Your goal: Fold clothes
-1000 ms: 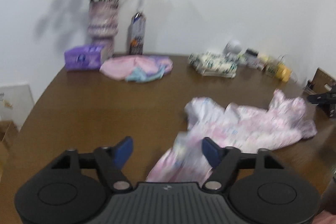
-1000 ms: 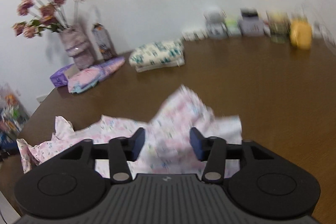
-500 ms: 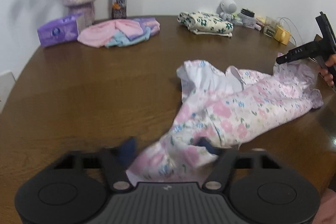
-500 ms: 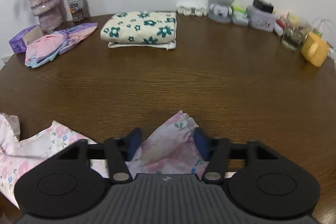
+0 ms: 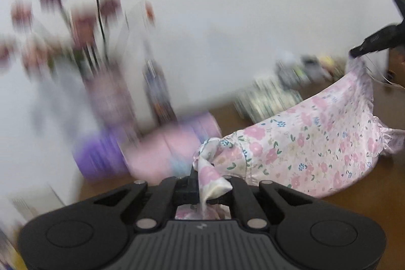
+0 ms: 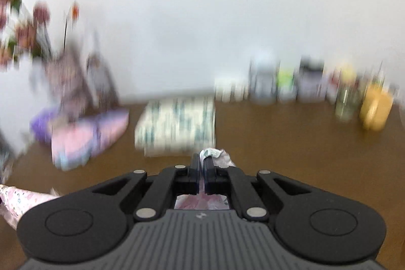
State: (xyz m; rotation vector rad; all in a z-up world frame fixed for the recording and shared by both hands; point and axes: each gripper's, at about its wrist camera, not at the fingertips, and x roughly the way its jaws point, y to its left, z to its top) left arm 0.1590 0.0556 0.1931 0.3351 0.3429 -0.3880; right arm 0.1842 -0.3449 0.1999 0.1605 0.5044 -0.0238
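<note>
Both wrist views are motion-blurred, so background detail is rough.

Left claw [image 5: 202, 181]: clamped on a bunched corner of the floral garment [image 5: 311, 143]; cloth pokes out between the fingertips and more shows under the jaws.

Right claw [image 6: 201, 166]: jaws nearly together, pinching another edge of the same garment [image 6: 215, 156]; a crumpled tuft sticks out just past the right fingertip [image 6: 208, 165]. In my left view I can see the right claw [image 5: 354, 52] at the far right, holding the opposite end high.

Garment: pink-and-white flower print with a ruffled edge. It's lifted and stretched between the two claws, long axis running from my left claw up and right to the other one. The middle sags toward the brown surface [image 5: 367, 196]; can't tell whether the lower hem touches it. In the right view a loose end [image 6: 20, 196] trails at lower left.

On the surface behind:
- folded green-print cloth [image 6: 177, 125], near centre
- pink-and-purple cloth pile [image 6: 86, 136], to its left
- purple pack [image 5: 98, 156]
- vase of flowers [image 5: 106, 98], with a bottle [image 5: 159, 95] beside it
- yellow cup [image 6: 374, 110], among blurred jars by the wall
</note>
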